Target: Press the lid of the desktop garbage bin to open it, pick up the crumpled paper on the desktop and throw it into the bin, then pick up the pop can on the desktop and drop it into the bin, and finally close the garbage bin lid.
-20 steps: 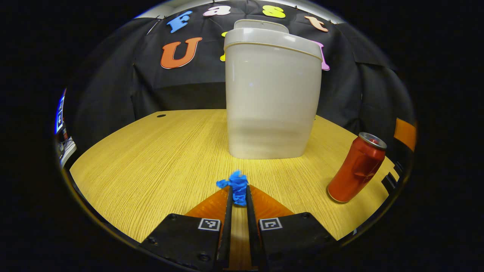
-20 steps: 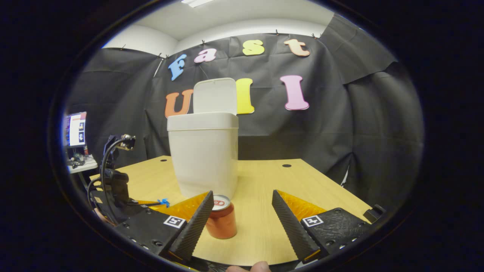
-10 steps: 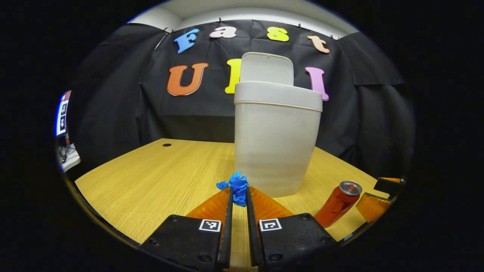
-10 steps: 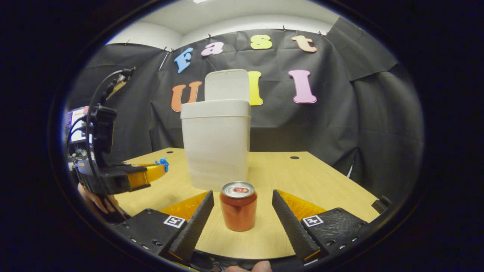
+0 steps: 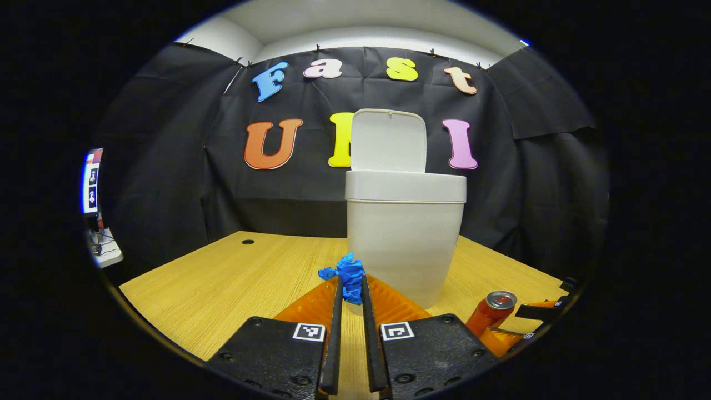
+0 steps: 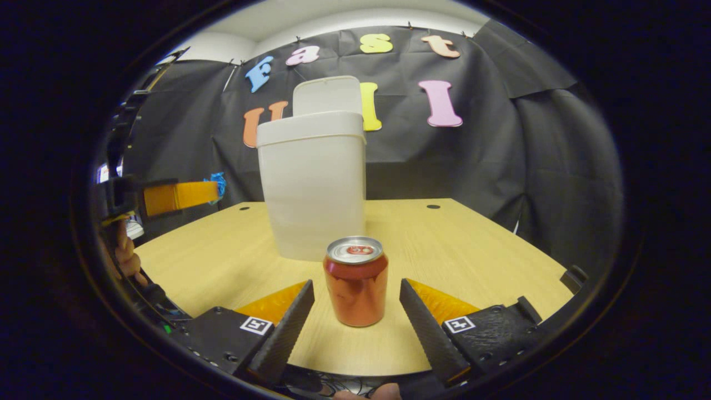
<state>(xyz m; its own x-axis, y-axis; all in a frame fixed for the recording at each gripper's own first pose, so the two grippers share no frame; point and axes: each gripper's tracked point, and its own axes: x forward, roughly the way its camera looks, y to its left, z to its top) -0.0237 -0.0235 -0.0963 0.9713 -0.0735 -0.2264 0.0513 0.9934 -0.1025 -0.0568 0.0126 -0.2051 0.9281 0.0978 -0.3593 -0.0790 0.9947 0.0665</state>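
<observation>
— While you looked through the left gripper view, what did you have?

— My left gripper (image 5: 350, 289) had its fingers pinched narrow on the blue crumpled paper (image 5: 344, 276), held up off the wooden surface (image 5: 222, 283). Straight ahead stood the white garbage bin (image 5: 404, 239), its lid (image 5: 389, 140) tipped up and open. Low on the right the red pop can (image 5: 491, 312) stood on the surface, with my other gripper just beside it.

— And in the right gripper view?

— My right gripper (image 6: 356, 308) had its fingers spread wide, one on each side of the pop can (image 6: 356, 280), neither touching it. The can stood upright on the surface (image 6: 444, 244), near the bin (image 6: 312, 183) behind it. Off to the left, the left gripper (image 6: 214, 189) carried the paper (image 6: 217, 183) in the air beside the bin, below its rim, and a hand (image 6: 126, 258) showed beneath it.
</observation>
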